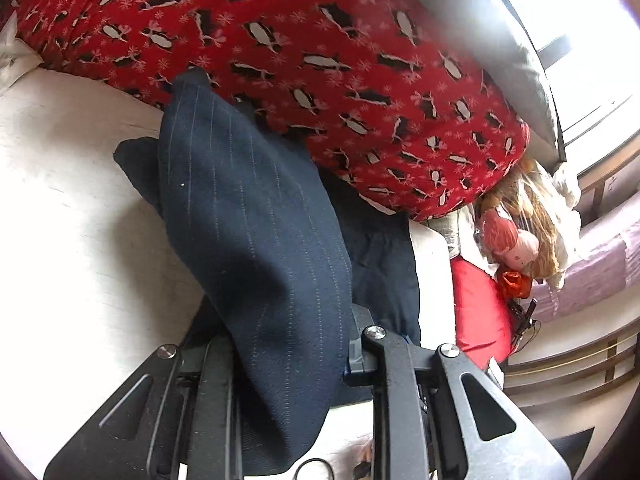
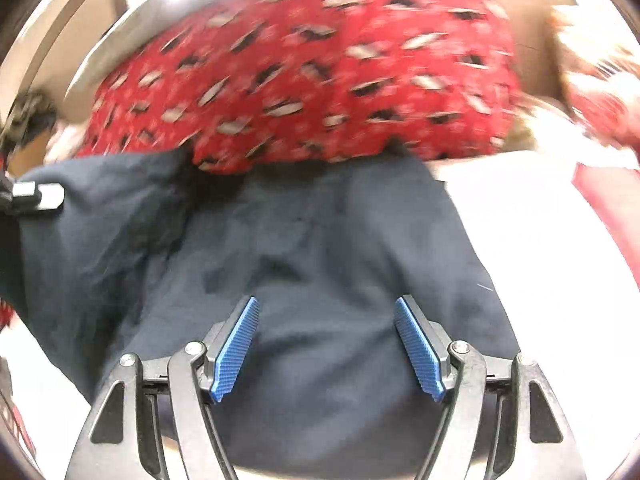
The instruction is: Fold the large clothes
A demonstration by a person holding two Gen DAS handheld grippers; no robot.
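Observation:
A dark navy pinstriped garment point(image 1: 256, 240) lies on a white bed sheet point(image 1: 68, 208). In the left wrist view a fold of it rises between the fingers of my left gripper point(image 1: 288, 344), which is shut on it; the fingertips are hidden by the cloth. In the right wrist view the same garment point(image 2: 304, 240) spreads flat below my right gripper point(image 2: 326, 344). Its blue pads point(image 2: 236, 348) stand wide apart, open and empty, just above the cloth. That view is blurred.
A large red cushion with a black-and-white print point(image 1: 304, 52) lies right behind the garment and also shows in the right wrist view point(image 2: 320, 68). A doll with long hair point(image 1: 516, 236) and a red cloth point(image 1: 480, 312) lie at the right. A window is behind.

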